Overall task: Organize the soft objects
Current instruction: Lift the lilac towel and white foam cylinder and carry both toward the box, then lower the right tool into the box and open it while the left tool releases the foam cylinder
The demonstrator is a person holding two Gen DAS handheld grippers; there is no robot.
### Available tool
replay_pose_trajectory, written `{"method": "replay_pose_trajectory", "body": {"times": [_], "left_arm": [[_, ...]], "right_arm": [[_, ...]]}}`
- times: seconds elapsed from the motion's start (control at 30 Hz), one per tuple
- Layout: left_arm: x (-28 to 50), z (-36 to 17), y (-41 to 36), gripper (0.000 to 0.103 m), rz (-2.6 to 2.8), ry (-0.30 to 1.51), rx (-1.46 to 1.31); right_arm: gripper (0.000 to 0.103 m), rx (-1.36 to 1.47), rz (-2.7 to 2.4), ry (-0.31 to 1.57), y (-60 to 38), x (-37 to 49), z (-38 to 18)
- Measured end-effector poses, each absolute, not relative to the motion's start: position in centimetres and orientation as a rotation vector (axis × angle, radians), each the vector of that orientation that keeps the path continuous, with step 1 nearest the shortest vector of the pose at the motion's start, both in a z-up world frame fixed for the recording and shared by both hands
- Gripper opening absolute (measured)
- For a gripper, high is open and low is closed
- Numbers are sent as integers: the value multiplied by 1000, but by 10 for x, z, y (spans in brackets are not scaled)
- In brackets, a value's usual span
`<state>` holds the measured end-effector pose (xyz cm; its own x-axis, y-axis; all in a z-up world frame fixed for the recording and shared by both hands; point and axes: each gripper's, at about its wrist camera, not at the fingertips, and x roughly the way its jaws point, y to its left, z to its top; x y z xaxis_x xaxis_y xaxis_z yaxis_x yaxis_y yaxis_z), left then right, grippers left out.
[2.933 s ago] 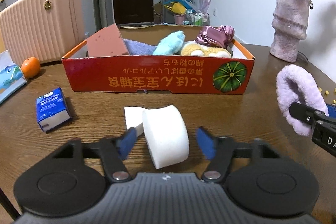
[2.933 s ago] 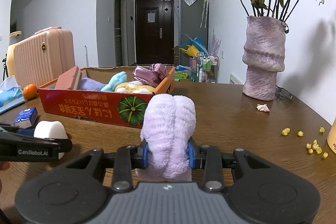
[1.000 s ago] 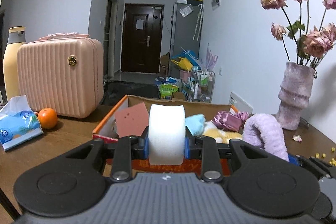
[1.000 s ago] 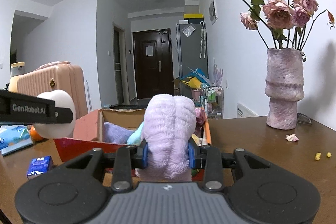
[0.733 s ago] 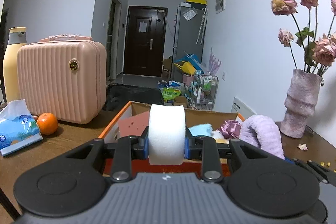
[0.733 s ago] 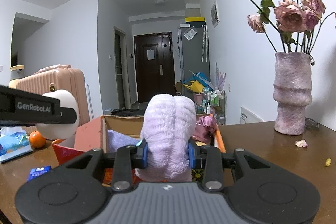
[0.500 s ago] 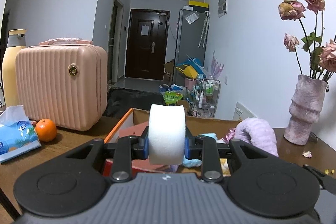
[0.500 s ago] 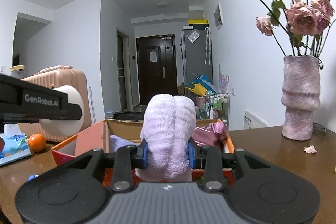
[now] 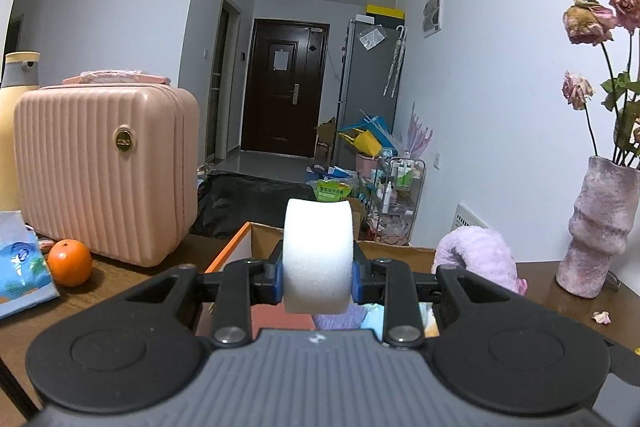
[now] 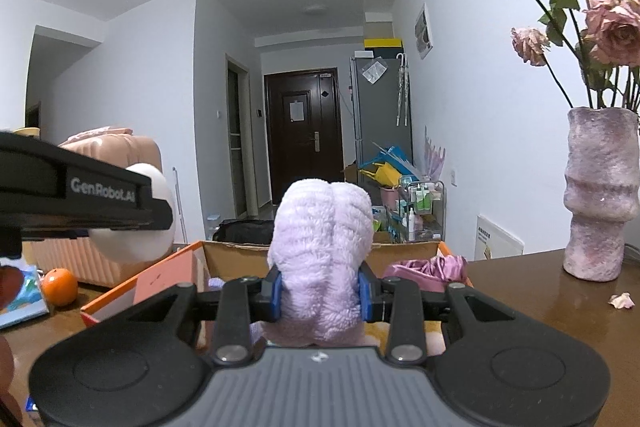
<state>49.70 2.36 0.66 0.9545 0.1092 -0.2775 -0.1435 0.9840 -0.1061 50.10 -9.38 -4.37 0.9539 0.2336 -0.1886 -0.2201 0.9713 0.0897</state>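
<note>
The cardboard box (image 10: 224, 253) with orange walls sits on the tabletop (image 10: 540, 291) under both tongs. In it, from the right wrist view, a magenta satin cloth (image 10: 424, 267) lies at its 3 o'clock side and a salmon-pink block (image 10: 160, 285) leans at the 9 o'clock side; a bit of lavender fabric (image 9: 340, 317) and something light blue show below the left tongs, mostly hidden.

The left tongs (image 9: 318, 281) are clamped tight on a white foam roll (image 9: 318, 255), which stands upright between the blue pads and rises above them, held over the box's near wall. The right tongs (image 10: 320, 293) are closed on a fluffy lilac towel (image 10: 322, 259), squeezed at its lower part and bulging upward, also above the box. In the right wrist view the left tongs and their roll appear at 9 o'clock.

On the brown wooden tabletop stand a pink ribbed suitcase (image 9: 104, 175) and an orange (image 9: 69, 263) at 9 o'clock, beside a tissue pack (image 9: 20, 267), and a mauve vase (image 10: 600, 195) of dried roses at 3 o'clock, with a fallen petal (image 10: 621, 301) near it. At 12 o'clock a hallway runs to a dark door (image 9: 285, 87).
</note>
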Motion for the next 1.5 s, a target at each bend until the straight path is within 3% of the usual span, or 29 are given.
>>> {"method": "replay_pose_trajectory", "body": {"times": [1.23,1.4,1.47,1.5], "left_arm": [[582,-18,41,29,143,324,-137],[582,-19,41,30,140,323,-128],[583,-19,42,39,139,323,-121],[582,-20,41,54,143,323,-117]], "right_arm": [[34,17,218,209,-81,561,-50],[39,20,220,221,-82,563,-50],[44,19,218,226,-82,564,-50],[47,18,217,227,-82,564,-50]]}}
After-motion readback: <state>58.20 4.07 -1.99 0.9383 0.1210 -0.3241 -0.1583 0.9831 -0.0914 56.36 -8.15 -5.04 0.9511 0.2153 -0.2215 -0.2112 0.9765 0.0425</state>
